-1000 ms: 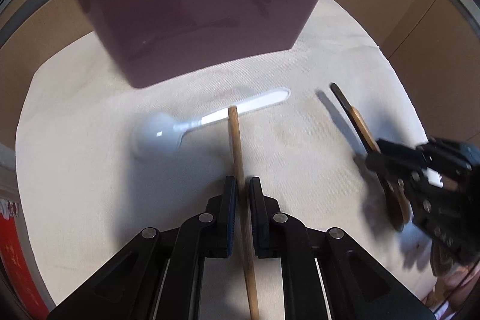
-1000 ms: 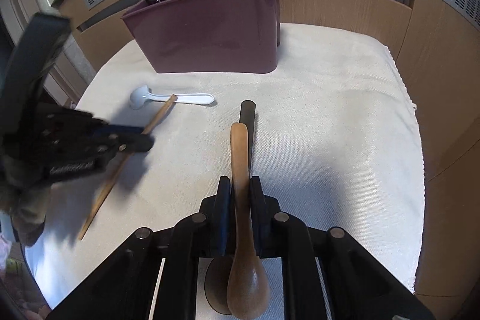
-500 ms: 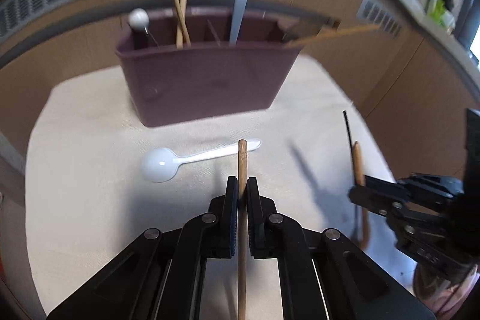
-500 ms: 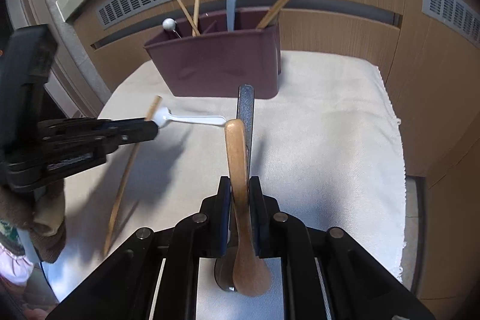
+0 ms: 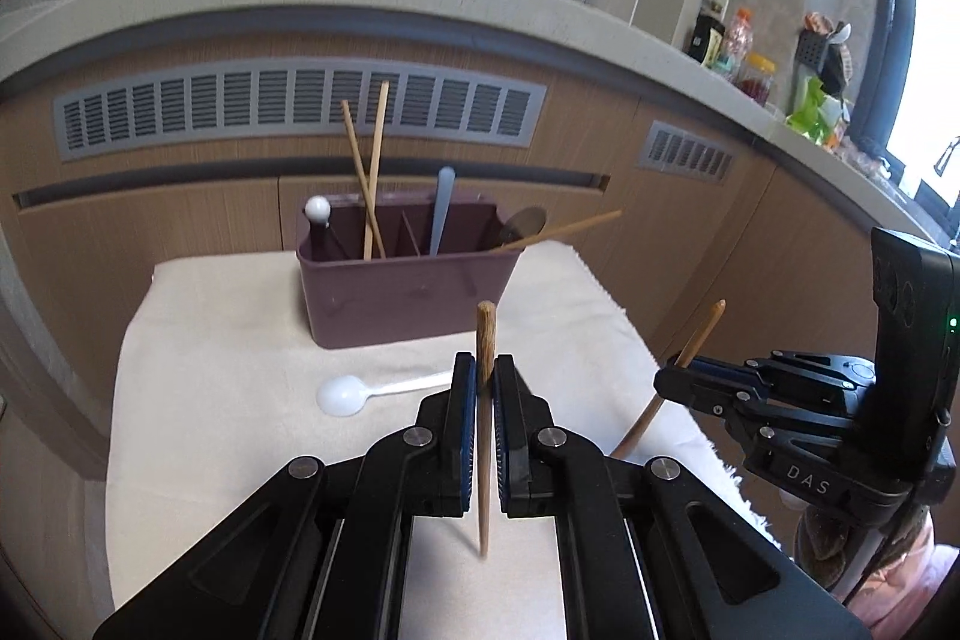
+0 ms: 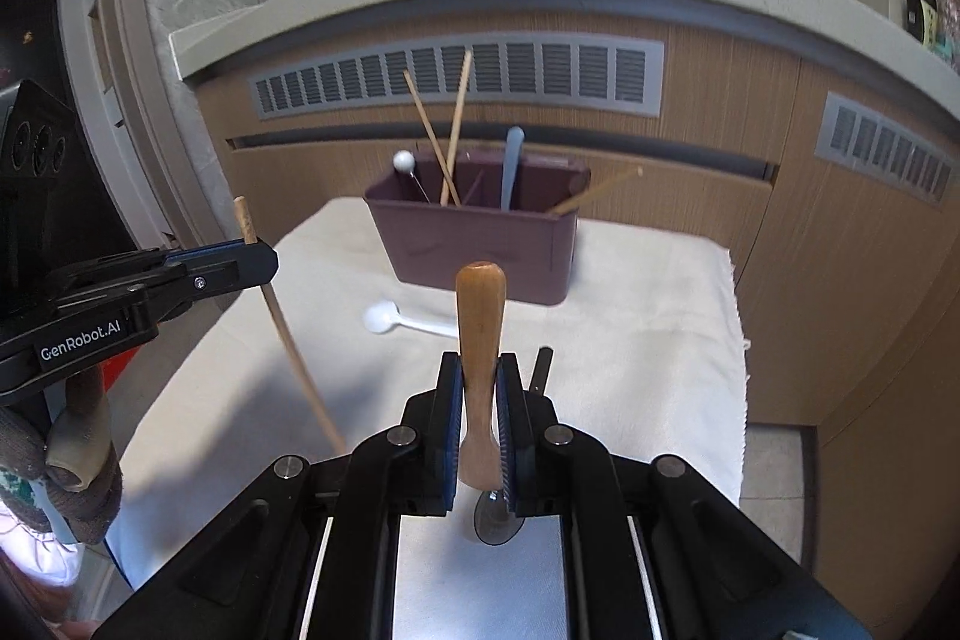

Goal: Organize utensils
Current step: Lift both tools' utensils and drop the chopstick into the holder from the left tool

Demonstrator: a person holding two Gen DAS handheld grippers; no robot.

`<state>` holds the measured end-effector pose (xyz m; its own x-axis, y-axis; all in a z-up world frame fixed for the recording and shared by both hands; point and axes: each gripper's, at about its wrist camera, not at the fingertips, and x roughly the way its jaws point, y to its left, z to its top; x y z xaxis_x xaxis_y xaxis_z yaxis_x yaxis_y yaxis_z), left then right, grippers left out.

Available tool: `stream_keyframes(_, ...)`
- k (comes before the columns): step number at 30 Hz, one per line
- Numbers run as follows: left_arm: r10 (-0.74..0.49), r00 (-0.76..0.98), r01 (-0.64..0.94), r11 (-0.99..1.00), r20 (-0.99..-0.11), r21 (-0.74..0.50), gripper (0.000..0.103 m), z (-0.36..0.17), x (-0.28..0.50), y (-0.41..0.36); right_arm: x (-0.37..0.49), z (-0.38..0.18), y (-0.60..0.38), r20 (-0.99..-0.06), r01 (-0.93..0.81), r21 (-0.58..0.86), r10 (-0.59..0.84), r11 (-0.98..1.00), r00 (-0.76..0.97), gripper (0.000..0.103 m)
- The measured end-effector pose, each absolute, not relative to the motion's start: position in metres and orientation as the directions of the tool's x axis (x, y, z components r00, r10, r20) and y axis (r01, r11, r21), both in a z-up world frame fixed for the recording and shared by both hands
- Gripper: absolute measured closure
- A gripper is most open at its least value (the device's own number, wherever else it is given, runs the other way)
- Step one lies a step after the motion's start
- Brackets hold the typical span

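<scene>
left gripper (image 5: pixel 486 388) jaws clamped on a wooden chopstick (image 5: pixel 483 340), long axis near upright, tip hanging clear above the cloth (image 5: pixel 210 400). right gripper (image 6: pixel 480 388) jaws clamped on a wooden spoon (image 6: pixel 479 316), handle end up, bowl down. maroon caddy (image 5: pixel 408 304) sits at the far end of the cloth, straight ahead of both sets of jaws and below them. two chopsticks (image 5: pixel 369 172) stand in its left section, so the left hand looks nearer that slot. white spoon (image 5: pixel 348 394) lies flat on the cloth near the caddy, dark spoon (image 6: pixel 540 370) flat under the right gripper, both not yet sorted.

Black tool (image 5: pixel 485 379) with blue pads, silver screws, white "GenRobot.AI" lettering.
</scene>
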<state>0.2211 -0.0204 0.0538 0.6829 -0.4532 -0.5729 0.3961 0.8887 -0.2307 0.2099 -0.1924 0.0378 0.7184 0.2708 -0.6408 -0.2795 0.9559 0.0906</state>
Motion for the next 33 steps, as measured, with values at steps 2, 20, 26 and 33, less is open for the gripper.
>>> stream_keyframes(2,-0.455,0.7,0.405,0.888,-0.55,-0.22,0.097,0.066,0.217,-0.021,0.206,0.048,-0.19,-0.625,-0.277,0.068,0.257,0.959,0.737,0.093)
stream_keyframes(20,-0.355,0.923,0.351,0.935,-0.15,-0.053,0.098,0.269,0.254,-0.016,0.261,0.233,-0.197,-0.336,-0.209,0.038,0.209,0.977,0.918,0.093)
stream_keyframes(26,-0.376,0.892,0.369,0.926,-0.249,-0.079,0.098,0.241,0.294,-0.014,0.299,0.207,-0.195,-0.403,-0.183,0.043,0.185,0.982,0.896,0.093)
stream_keyframes(33,-0.386,0.773,0.388,0.916,-0.503,-0.106,0.096,0.126,0.323,-0.018,0.298,0.151,-0.206,-0.497,-0.19,0.024,0.176,0.982,0.85,0.093)
